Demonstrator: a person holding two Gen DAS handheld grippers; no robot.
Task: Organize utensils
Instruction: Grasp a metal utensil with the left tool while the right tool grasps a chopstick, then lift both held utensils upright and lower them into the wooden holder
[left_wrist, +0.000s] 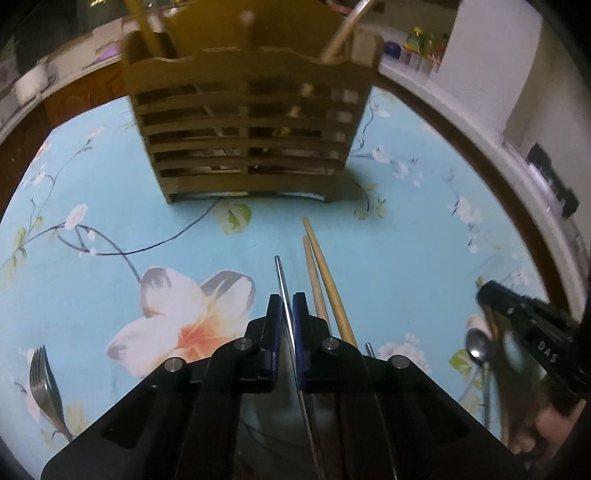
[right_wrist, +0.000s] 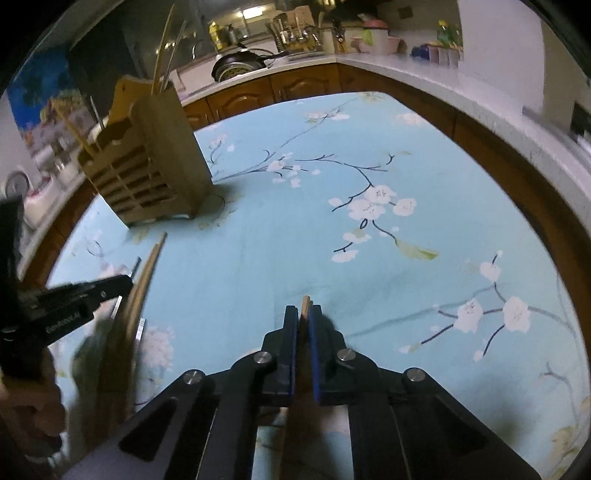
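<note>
A slatted wooden utensil holder (left_wrist: 243, 122) stands on the blue floral tablecloth, straight ahead of my left gripper; it also shows in the right wrist view (right_wrist: 147, 166) at far left, with chopsticks standing in it. My left gripper (left_wrist: 287, 306) is shut on a thin metal chopstick (left_wrist: 281, 284) that points toward the holder. Two wooden chopsticks (left_wrist: 325, 280) lie just right of it on the cloth. My right gripper (right_wrist: 303, 314) is shut on a wooden chopstick (right_wrist: 305, 306), its tip poking out between the pads. A fork (left_wrist: 46, 391) lies at lower left and a spoon (left_wrist: 477, 347) at right.
The table's wooden edge and a white kitchen counter (right_wrist: 406, 74) curve around the back and right, with pans, jars and a dish rack. My right gripper shows in the left wrist view (left_wrist: 524, 325) at right. My left gripper shows in the right wrist view (right_wrist: 74, 295) at left.
</note>
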